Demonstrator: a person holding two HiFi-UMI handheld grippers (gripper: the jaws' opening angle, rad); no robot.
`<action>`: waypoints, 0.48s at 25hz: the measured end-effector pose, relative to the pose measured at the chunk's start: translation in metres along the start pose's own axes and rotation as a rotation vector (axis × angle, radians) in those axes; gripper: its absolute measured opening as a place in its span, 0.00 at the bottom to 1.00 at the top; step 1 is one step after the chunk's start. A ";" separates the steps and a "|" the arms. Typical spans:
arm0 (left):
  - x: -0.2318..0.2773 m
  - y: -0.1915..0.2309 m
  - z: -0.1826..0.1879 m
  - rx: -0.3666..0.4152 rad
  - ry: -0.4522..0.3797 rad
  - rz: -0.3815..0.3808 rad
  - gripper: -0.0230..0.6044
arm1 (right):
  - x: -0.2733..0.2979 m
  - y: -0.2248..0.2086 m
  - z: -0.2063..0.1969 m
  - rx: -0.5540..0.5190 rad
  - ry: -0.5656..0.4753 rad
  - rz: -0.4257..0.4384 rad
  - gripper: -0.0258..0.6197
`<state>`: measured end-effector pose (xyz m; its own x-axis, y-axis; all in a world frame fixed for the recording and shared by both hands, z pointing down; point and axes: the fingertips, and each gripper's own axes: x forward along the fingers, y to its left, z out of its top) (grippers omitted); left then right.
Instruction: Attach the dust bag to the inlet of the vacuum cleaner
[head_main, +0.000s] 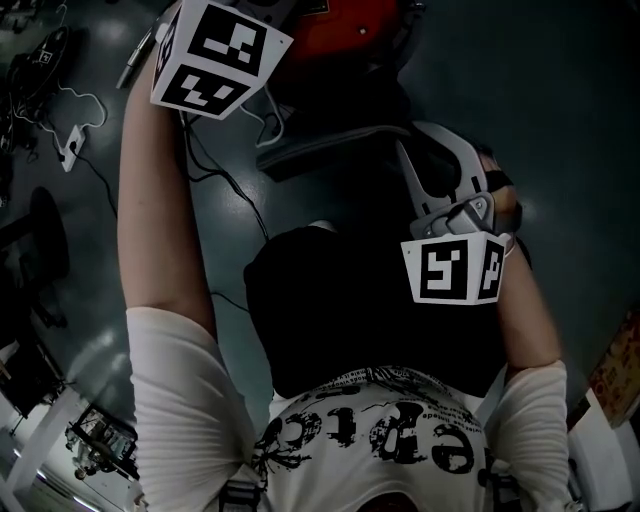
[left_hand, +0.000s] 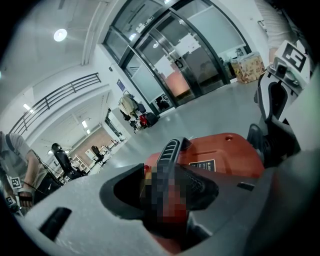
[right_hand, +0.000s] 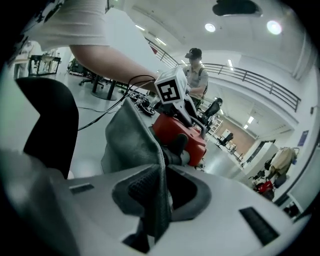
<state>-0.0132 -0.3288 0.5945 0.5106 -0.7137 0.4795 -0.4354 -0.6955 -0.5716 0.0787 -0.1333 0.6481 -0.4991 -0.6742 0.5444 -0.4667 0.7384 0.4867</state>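
Red vacuum cleaner (left_hand: 225, 150) sits on the grey floor (head_main: 560, 120) ahead of the person. Its black ribbed handle (left_hand: 171, 149) runs lengthwise straight away from the left claw (left_hand: 162, 190), whose jaws are clamped on the handle's near end. Grey fabric dust bag (right_hand: 132, 140) hangs off the floor with its edge pinched flat in the closed right claw (right_hand: 160, 192). The bag's long axis runs from the jaws up and forward toward the vacuum's black inlet stub (right_hand: 176, 146), just short of it; contact unclear. Left forearm (head_main: 150, 200) is stretched far forward, bare. Right forearm (head_main: 525, 320) is bent in closer to the body, claw pointing at the vacuum.
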 end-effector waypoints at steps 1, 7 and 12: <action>-0.001 0.000 0.000 0.000 0.000 -0.001 0.30 | 0.001 0.000 0.003 0.003 0.005 -0.006 0.10; -0.003 0.000 -0.001 -0.005 -0.014 -0.003 0.30 | 0.002 -0.004 0.001 -0.048 0.007 -0.049 0.11; -0.001 0.000 0.000 -0.006 -0.017 -0.005 0.30 | 0.003 -0.005 -0.005 -0.054 0.013 -0.067 0.11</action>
<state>-0.0137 -0.3281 0.5947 0.5248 -0.7091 0.4709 -0.4371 -0.6992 -0.5658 0.0833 -0.1387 0.6506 -0.4585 -0.7220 0.5182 -0.4585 0.6917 0.5580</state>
